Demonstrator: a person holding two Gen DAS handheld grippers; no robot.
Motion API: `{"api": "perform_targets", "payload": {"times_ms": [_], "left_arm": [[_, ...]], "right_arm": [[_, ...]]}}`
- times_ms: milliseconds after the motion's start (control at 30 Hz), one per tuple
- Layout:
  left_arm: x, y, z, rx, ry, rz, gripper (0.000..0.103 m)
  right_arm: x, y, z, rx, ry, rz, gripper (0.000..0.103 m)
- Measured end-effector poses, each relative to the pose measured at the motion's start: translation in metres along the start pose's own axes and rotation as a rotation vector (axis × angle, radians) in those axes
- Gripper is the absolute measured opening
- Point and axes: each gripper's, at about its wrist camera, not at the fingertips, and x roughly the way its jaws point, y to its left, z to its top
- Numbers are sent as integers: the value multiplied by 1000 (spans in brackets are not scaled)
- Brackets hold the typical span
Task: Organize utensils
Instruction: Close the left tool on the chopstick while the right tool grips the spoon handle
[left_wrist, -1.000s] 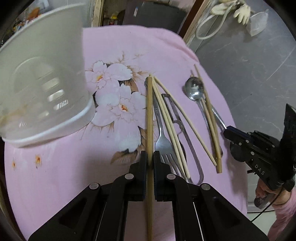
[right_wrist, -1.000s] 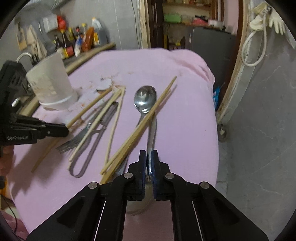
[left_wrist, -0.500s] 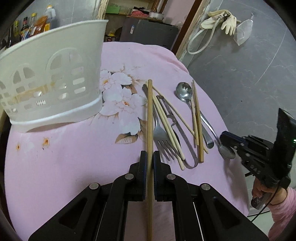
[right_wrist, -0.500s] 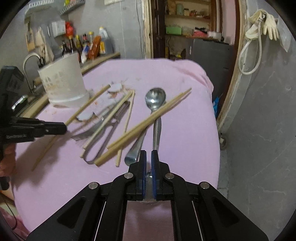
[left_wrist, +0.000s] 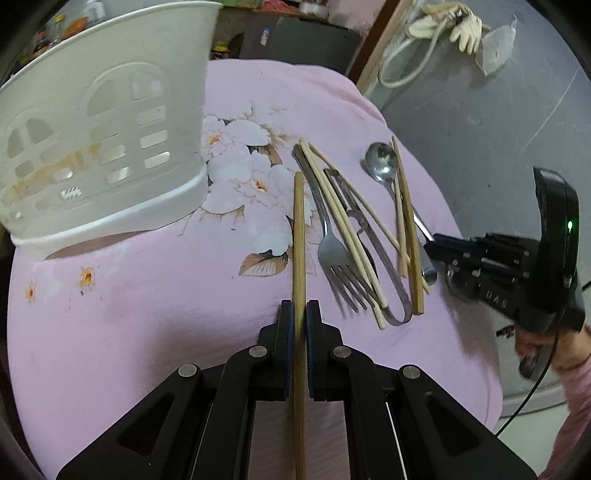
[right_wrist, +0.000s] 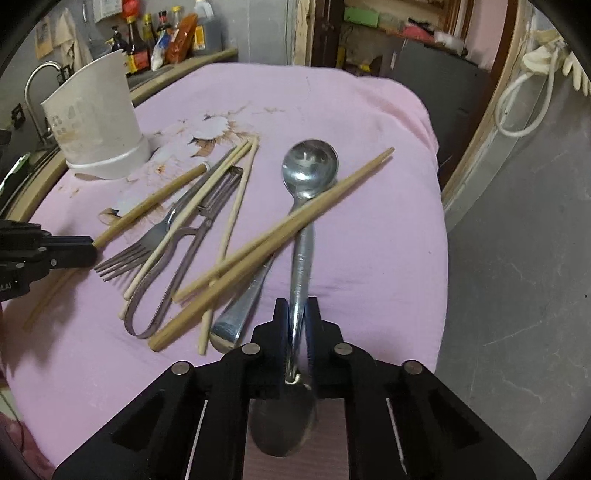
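Wooden chopstick pinched in your left gripper, spoon clamped in your right gripper; carry both next to the white holder.

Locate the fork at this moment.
The fork lies on the pink cloth, just right of the chopstick in the left gripper, partly under pale chopsticks.

Pretty cluttered kitchen corner tbh. Grey marbled floor ran along the right, a wooden door frame had a white hose and rubber gloves hanging off it, and sauce bottles lined a back counter beside a tap.
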Motion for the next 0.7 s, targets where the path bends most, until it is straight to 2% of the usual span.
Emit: {"api": "perform_targets", "payload": {"times_ms": [167, 267, 500, 600, 700], "left_arm": [[6, 1, 10, 51, 90, 0, 5], [11, 0, 20, 67, 135, -13, 5], [28, 4, 42, 76, 211, -66, 6], [28, 9, 43, 25, 195, -83, 5], [24, 5, 34, 23, 141, -63, 4]], "right_arm": [[-2, 10, -2, -46, -2, -49, 5], [-8, 5, -6, -6, -35, -22, 5], [-30, 9, -37, 39, -176, 35, 5], [-39, 12, -46, 56, -225, 37, 5], [-50, 24, -48, -18, -281, -37, 5]]}}
